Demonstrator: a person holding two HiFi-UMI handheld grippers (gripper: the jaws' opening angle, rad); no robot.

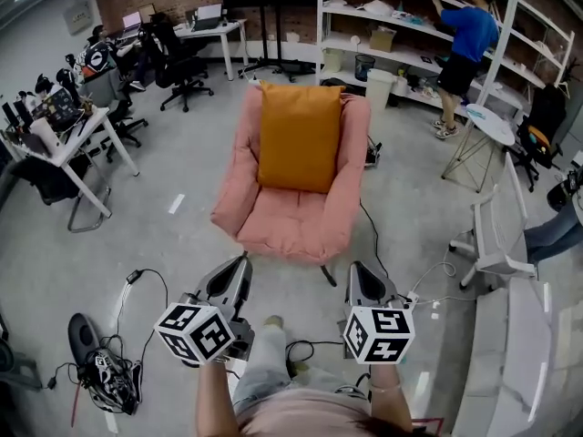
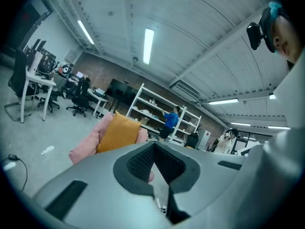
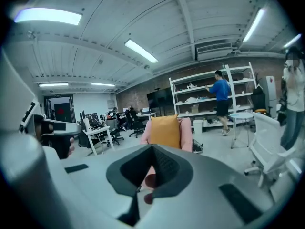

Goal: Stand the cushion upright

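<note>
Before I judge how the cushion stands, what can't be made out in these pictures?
- Back of the cushion, head view: hidden by its own front, so its contact with the armchair is unclear.
- Bottom edge of the cushion, right gripper view: covered by the body of the right gripper, jaws together.
- Front of the armchair seat, left gripper view: behind the left gripper.
- Items on the shelves, all views: too small.

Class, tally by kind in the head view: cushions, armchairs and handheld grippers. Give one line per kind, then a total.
Orange cushion: 1
Pink armchair: 1
Grippers: 2 (left gripper, right gripper)
Total: 4
</note>
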